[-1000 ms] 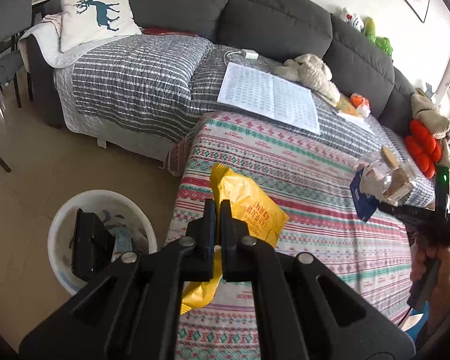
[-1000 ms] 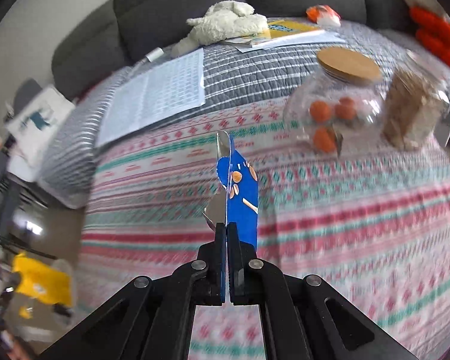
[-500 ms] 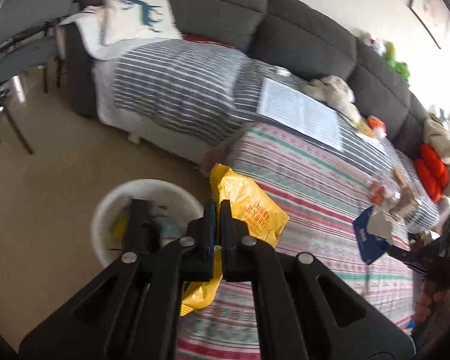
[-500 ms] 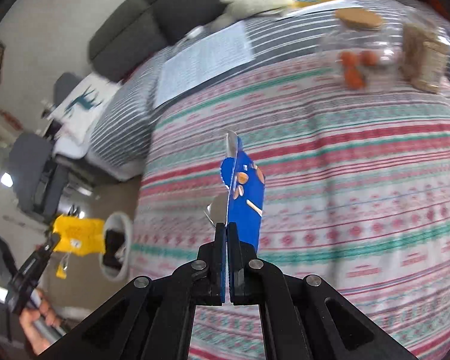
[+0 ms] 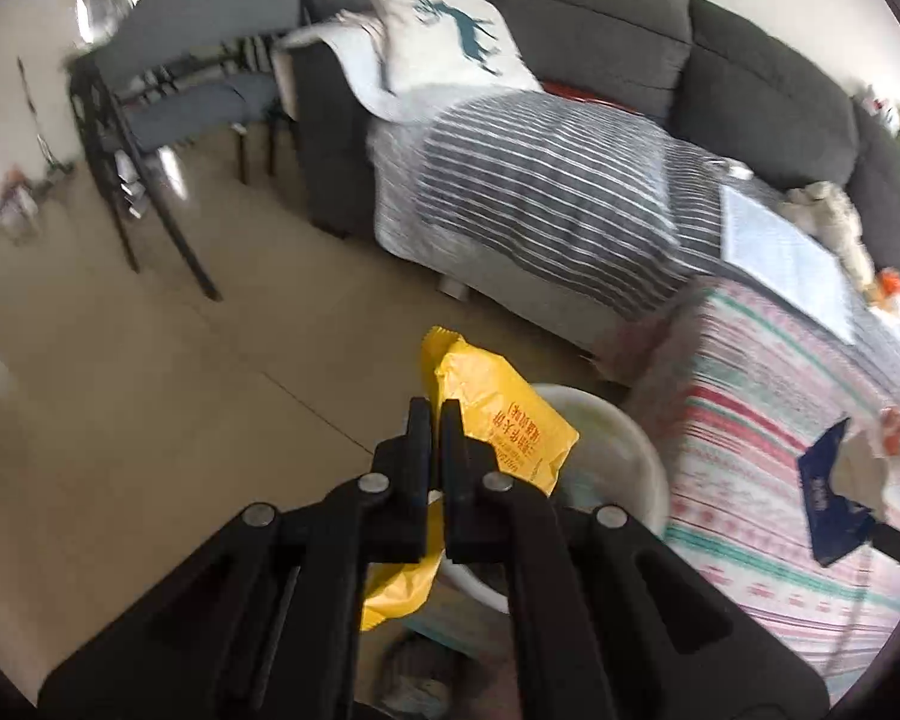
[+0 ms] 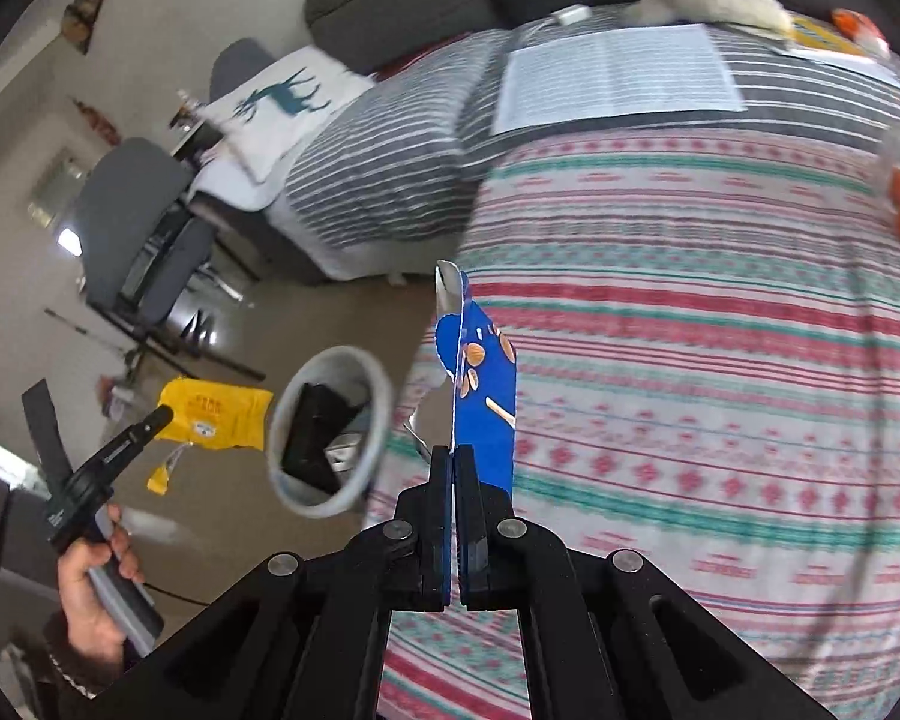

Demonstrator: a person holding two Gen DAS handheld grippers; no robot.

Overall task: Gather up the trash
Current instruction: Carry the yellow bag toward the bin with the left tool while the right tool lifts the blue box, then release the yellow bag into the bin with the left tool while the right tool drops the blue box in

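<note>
In the left wrist view, the left claw [image 5: 435, 414] is closed on the yellow wrapper [image 5: 510, 420]. The wrapper and claw hide much of the white bin [image 5: 624, 450], which earlier lay at lower left.

In the right wrist view, the right claw [image 6: 453, 456] is closed on the blue wrapper [image 6: 483, 396] at frame centre. The bin [image 6: 330, 426], absent a second ago, now shows left of centre, its contents unclear.

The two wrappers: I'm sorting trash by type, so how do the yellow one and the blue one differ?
The yellow wrapper is plain with red print; the blue wrapper shows snack pictures and a silvery inside. The yellow one hangs over the floor beside the bin; the blue one is above the patterned cloth's edge. Both are pinched between shut fingers.
</note>
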